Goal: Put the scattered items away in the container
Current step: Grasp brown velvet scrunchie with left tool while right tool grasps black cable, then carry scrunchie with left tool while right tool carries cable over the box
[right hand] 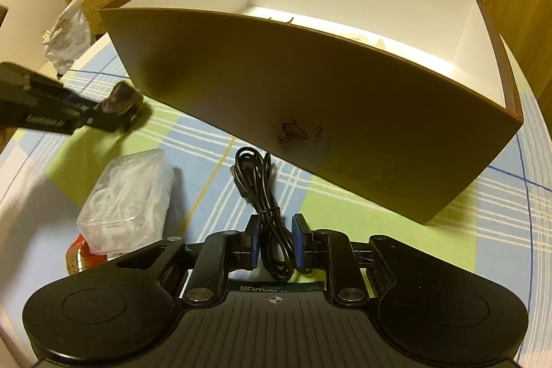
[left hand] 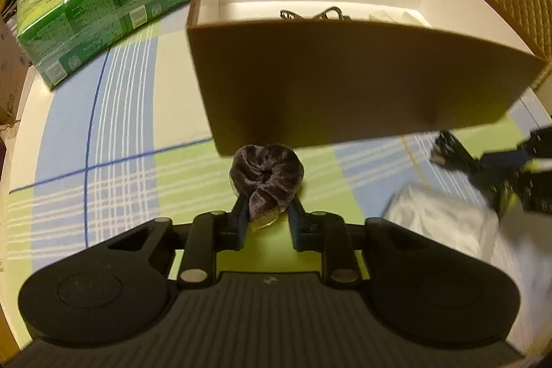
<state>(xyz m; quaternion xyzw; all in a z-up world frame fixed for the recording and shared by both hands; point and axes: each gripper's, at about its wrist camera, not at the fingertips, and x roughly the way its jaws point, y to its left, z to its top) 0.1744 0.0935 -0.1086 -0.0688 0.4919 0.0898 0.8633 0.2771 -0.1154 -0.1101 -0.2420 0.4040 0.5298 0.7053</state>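
Left hand-held gripper (left hand: pixel 267 212) clamped on purple velvet scrunchie (left hand: pixel 267 173), low at brown box (left hand: pixel 362 85) near wall. Right hand-held gripper (right hand: pixel 275 231) straddling coiled black cable (right hand: pixel 262 192) on desk (right hand: pixel 483 230), pads apparently not yet pinching. Risks: scrunchie snagging box rim if raised too little; cable loops slipping free, dangling outside. Clear plastic case (right hand: pixel 127 199) unpacked alongside.

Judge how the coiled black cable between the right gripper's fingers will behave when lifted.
The black cable looks thin and loosely bundled, so it will probably sag. A tie at mid-bundle should hold the loops together. The right gripper straddles it, not yet clamped.
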